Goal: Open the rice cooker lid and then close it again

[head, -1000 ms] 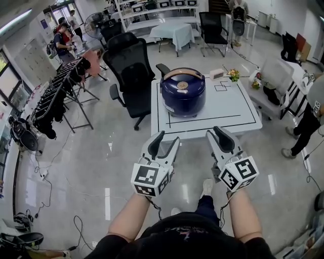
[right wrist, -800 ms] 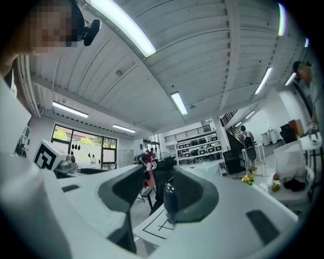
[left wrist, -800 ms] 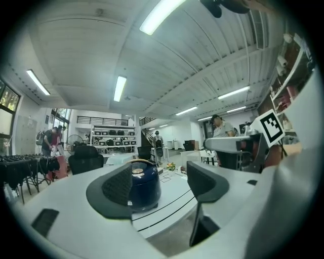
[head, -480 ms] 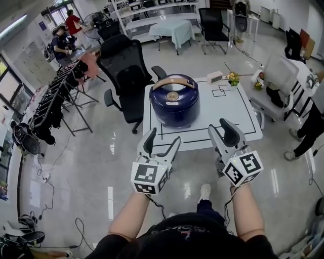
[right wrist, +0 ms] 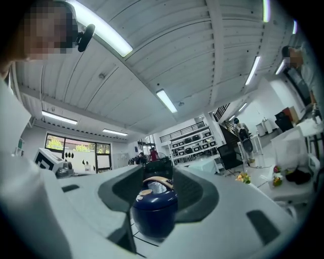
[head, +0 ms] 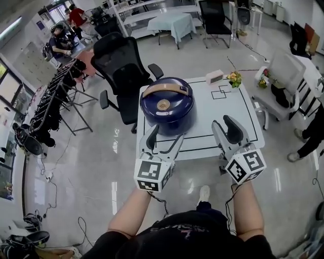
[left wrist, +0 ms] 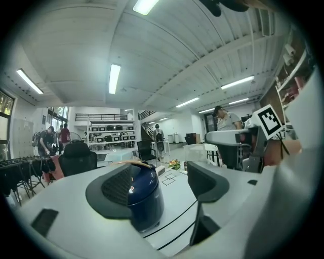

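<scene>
The rice cooker stands on the left half of the worktop, toward its near-left corner. At the worktop's far edge sits 1 small box with a bunch of flowers just to its right, both well apart from the cooker. Behind the worktop's far-left corner stands 1 office chair. Left of that chair runs a clothes rack. Farther back is a cloth-covered table, with 1 more chair to its right. A person stands on the floor to the right of the worktop.
</scene>
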Tool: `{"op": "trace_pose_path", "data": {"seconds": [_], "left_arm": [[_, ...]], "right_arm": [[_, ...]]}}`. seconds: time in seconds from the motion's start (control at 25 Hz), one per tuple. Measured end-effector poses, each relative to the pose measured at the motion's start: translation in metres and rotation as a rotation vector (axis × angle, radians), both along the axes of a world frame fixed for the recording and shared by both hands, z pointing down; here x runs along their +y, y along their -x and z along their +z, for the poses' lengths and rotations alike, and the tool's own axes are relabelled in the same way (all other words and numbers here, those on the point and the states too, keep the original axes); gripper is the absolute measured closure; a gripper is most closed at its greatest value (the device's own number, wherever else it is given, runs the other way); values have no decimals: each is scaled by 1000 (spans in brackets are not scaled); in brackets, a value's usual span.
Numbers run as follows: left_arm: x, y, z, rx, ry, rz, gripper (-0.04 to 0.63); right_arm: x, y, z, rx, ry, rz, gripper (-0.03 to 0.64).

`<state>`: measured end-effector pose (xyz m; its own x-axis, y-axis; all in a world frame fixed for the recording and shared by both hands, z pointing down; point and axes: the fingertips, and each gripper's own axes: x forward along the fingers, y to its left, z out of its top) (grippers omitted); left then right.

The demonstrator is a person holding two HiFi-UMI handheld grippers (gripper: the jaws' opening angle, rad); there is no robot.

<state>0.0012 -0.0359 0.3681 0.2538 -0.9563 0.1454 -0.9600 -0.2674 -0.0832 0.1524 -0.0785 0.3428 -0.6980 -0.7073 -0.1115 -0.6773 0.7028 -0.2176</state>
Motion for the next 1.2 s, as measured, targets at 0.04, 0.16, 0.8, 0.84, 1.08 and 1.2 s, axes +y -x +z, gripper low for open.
{"op": "trace_pose_path", "data": {"seconds": [0.04,0.16,0.8,0.84,1.08,1.2], "left_arm": [[-7,-1,0,-4,3,-4,263],[-28,0,-2,-9,6,-26,262],[-99,16,-12,11,-12,-201,262],[-101,16,-13,11,-16,-209,262],[-110,24,-24,1,-36,-243,262],[-117,30,-31,-13,-46,-242,262]], "right_arm": [[-8,-1,3,-5,8,-3,446],[-32,0,7,-13,26,-24,446],[-127,13,3,11,25,-179,446],[-130,14,2,12,23,-187,446],[-143,24,-10,6,6,-224,446],[-152,28,-17,-1,-5,-224,446]]}}
